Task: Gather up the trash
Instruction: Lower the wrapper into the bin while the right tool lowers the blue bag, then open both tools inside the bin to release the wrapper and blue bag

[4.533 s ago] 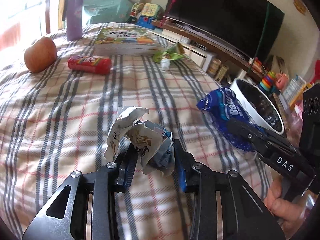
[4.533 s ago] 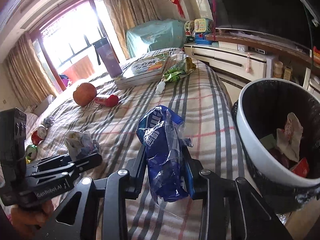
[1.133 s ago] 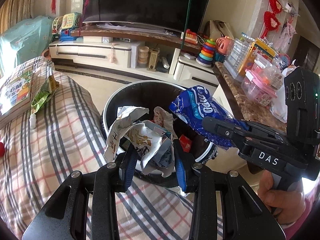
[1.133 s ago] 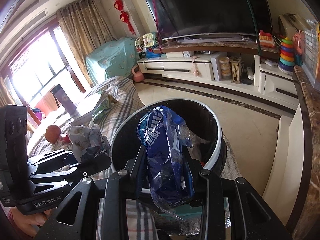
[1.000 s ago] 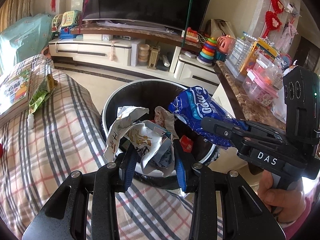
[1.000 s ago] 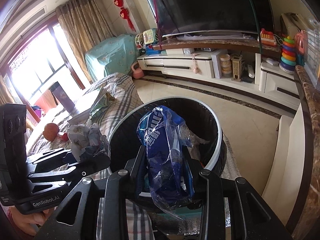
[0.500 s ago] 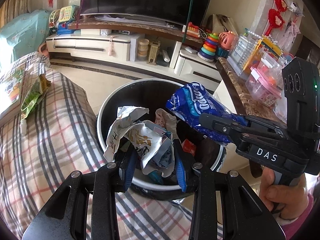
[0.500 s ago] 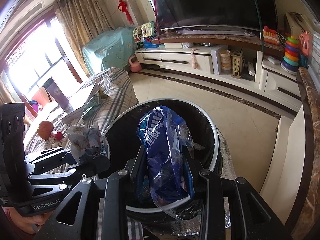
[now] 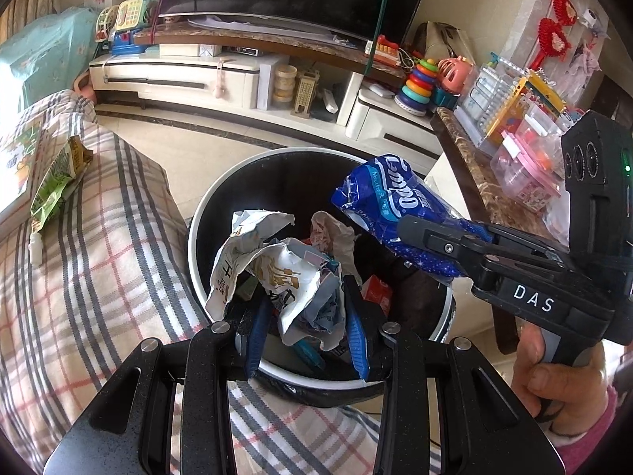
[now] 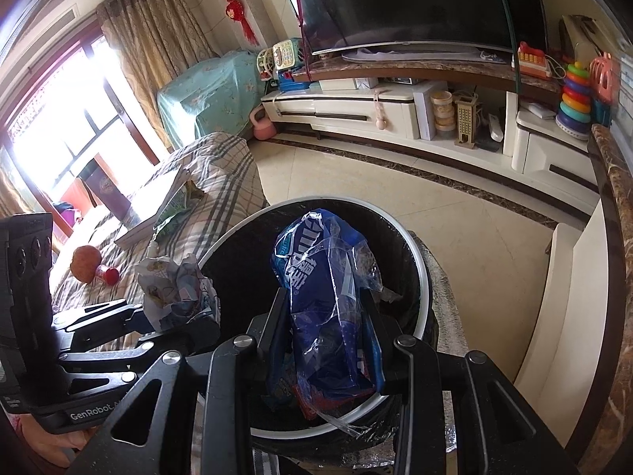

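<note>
So both pieces of trash are up in the air over the bin right now. The left tool [image 9: 306, 330] is clamped on a crumpled paper wrapper [image 9: 277, 269], white with tan and blue print, all scrunched into a loose ball with one torn flap sticking up on the left. The right tool [image 10: 328, 340] is pinched on a blue plastic bag [image 10: 320, 301], shiny, white lettering on it, with a clear crinkly film hanging off the front and trailing down over the bin's near rim. In the left wrist view that same bag pokes out sideways from the right tool, just beside the paper wad but not touching it.

The trash bin [image 9: 198, 213] is round, white rim, black liner, and there's already stuff in the bottom: a pale crumpled sheet and something red. Both wads hang inside the circle of the rim from these angles, the paper one nearer the bed-side edge, the blue one more central.

Room-wise: the bed [image 9: 79, 257] with the plaid cover butts right up against the bin on the left, and a green snack packet [image 9: 55, 182] sits on it near the edge. On the right there's a marble-topped ledge [image 9: 474, 166] stacked with plastic boxes, close to the right hand [image 9: 554, 388]. Open tiled floor beyond the bin toward the TV cabinet [image 9: 237, 79].
</note>
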